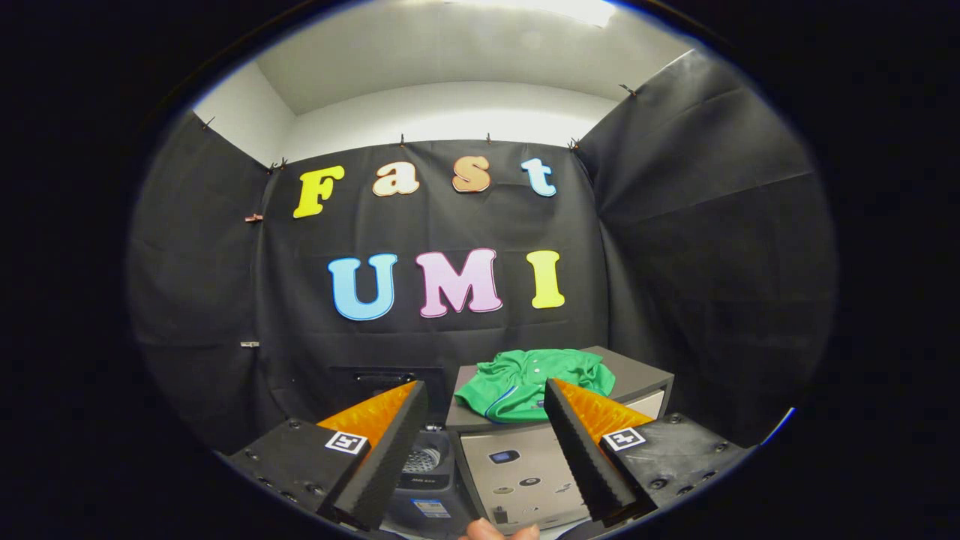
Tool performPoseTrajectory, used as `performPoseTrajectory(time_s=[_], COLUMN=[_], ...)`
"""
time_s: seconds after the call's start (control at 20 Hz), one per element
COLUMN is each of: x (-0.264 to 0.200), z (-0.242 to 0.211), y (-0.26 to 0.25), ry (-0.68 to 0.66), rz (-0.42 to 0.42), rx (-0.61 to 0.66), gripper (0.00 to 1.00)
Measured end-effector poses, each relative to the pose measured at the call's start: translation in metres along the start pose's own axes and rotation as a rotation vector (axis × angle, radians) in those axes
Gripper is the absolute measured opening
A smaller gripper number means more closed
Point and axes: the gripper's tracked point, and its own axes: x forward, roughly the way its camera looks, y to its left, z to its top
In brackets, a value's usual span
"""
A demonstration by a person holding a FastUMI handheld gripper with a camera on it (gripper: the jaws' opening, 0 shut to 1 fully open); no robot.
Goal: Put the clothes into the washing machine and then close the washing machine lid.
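while jaws gape, gripper (487, 457) grasps nothing | green shirt (525, 382) on cabinet (637, 375) beyond | washing machine (427, 465) open | risk: loose fabric slips from shallow pinch

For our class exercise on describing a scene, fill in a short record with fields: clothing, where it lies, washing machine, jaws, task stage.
clothing: green shirt, crumpled
where it lies: on top of a grey cabinet, beyond the fingers
washing machine: small machine beside the cabinet, lid up, drum visible
jaws: gripper open, holding nothing
task stage: shirt not yet picked up, lid not yet closed
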Motion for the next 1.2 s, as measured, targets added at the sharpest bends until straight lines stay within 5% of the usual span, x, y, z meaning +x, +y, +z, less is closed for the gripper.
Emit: performPoseTrajectory(time_s=[0.25,0.5,0.95,1.2], x=[0.081,0.172,0.271,0.301], z=[0.024,0.007,-0.105,-0.145], y=[-0.032,-0.058,-0.065,-0.088], ry=[0.063,0.288,0.644,0.697], rz=[-0.060,-0.075,-0.099,-0.155], rx=[-0.085,-0.082,-0.111,-0.254], gripper=[0.98,0.99,0.99,0.99])
